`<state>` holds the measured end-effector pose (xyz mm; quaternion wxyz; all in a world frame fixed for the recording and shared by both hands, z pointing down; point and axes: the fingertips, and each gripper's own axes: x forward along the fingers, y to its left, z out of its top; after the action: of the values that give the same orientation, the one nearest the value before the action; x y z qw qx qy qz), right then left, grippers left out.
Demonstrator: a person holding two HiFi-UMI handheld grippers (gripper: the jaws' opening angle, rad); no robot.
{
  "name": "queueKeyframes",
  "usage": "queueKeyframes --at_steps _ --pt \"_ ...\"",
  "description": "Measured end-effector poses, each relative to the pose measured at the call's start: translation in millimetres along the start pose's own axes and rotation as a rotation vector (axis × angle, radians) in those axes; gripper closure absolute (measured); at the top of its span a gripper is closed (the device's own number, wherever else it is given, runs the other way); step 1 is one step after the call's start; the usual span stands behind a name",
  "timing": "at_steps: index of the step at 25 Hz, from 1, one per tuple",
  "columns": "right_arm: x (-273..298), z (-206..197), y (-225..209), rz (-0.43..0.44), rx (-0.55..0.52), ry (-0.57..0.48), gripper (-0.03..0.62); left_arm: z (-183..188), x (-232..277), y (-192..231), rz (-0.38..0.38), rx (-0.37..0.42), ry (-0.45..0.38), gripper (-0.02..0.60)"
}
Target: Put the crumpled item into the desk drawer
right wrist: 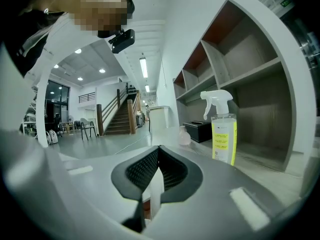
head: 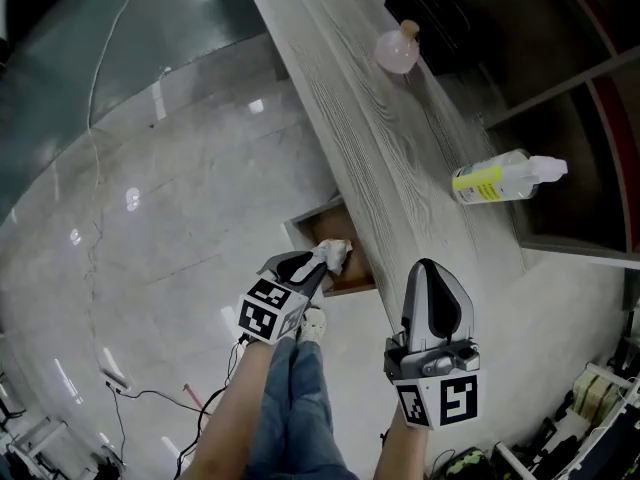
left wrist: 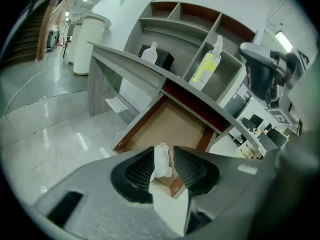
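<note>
Crumpled item (left wrist: 161, 160), a small white wad, sits between the jaws of my left gripper (head: 318, 261). Those jaws stand apart: the wad leans on one ribbed pad and I see a clear gap to the other pad. From the head view the wad shows over the open desk drawer (left wrist: 172, 124), not yet lying on its floor. The drawer is pulled out from under the desk top, and its brown bottom is bare where I can see it.

My right gripper (head: 428, 266) hangs just beside the drawer, at the desk's front edge. Its jaws are pressed together at the tips with nothing between them.

Further out runs the grey wood-grain desk (head: 370, 118). On it a spray bottle (head: 500, 178) with a yellow label stands toward the back edge. Well beyond it along the desk is a small rounded pink bottle (head: 397, 51), with a black box (head: 440, 13) near it. Behind the desk rise open shelves (right wrist: 240, 59).
</note>
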<state>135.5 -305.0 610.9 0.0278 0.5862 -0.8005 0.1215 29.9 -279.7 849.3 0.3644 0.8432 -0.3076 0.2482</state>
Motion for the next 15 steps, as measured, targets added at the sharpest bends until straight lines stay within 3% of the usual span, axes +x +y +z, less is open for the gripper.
queueKeyframes --at_steps 4,8,15 --pt "-3 20 -1 -0.009 0.008 -0.028 0.582 37 -34 -1 0.026 0.007 -0.117 0.496" --pt "-7 63 -4 -0.019 -0.004 -0.080 0.582 104 -86 -1 0.075 0.028 -0.276 0.535" --pt "-26 162 -1 -0.016 -0.017 -0.178 0.582 242 -200 -41 0.137 0.176 -0.550 0.554"
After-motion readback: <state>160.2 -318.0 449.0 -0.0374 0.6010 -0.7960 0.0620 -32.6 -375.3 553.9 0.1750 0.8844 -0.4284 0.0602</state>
